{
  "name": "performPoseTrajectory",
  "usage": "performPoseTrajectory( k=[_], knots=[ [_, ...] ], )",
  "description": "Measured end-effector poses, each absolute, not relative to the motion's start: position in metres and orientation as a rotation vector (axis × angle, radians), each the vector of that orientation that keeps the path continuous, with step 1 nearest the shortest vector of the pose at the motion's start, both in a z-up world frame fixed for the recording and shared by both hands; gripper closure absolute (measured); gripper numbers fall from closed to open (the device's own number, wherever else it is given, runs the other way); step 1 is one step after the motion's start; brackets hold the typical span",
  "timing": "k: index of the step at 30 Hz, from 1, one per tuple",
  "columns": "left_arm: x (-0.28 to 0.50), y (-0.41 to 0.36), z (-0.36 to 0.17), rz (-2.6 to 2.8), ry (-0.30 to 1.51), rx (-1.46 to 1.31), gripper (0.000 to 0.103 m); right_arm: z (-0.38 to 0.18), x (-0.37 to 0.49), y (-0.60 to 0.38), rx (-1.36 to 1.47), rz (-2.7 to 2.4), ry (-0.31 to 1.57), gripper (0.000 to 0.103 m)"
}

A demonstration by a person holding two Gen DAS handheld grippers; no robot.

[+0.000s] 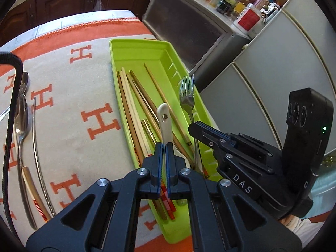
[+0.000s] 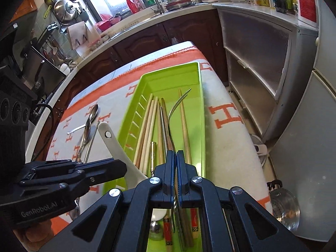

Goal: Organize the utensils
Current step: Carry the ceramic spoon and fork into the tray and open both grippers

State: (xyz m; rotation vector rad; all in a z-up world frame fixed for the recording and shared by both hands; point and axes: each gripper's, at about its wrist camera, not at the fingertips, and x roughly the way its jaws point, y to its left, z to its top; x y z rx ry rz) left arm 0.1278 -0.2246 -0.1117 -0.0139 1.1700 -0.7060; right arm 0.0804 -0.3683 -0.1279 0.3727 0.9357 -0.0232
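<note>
The left gripper (image 1: 164, 147) is angled steeply downward over the near end of the green tray (image 1: 134, 48), and its jaws are clamped on the handle of a white ceramic spoon (image 1: 164, 117), which projects forward and up past the fingertips, the hole in the handle being visible. To its right, the right gripper (image 2: 176, 153) is tilted down at a similar pitch, its jaws closed on the handle of a metal fork (image 2: 174, 113); the fork's tines are seen curving up and away ahead of the fingertips, above the tray.

Ahead of and beneath both grippers, several chopsticks (image 1: 134, 105) are laid lengthwise in the tray, wooden, pale and gold-coloured. To the left of the left gripper, on the cloth (image 1: 69, 109), a metal spoon (image 1: 21, 117) and further loose utensils are left lying outside the tray.

The letters "DAS" are read on the body of the right gripper in the left wrist view, and "GenRobot.AI" is read on the body of the left gripper in the right wrist view. The cloth is patterned with large orange "H" letters. On the counter (image 2: 241, 4) far ahead, jars with printed labels are seen, though their writing cannot be made out.
</note>
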Motion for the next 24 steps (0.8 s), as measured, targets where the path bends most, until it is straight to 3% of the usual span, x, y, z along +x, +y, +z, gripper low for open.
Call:
performPoseTrajectory(
  k=[10, 24],
  knots=[
    [0.143, -0.216, -0.123, -0.647, 1.189, -0.026, 0.102, -0.135, 0.109, -0.351, 0.365, -0.03, 0.951, 0.096],
    [0.11, -0.159, -0.088, -0.537, 1.127, -0.03, 0.102, -0.113, 0.085, -0.319, 0.37, 0.026, 0.918, 0.094]
  ],
)
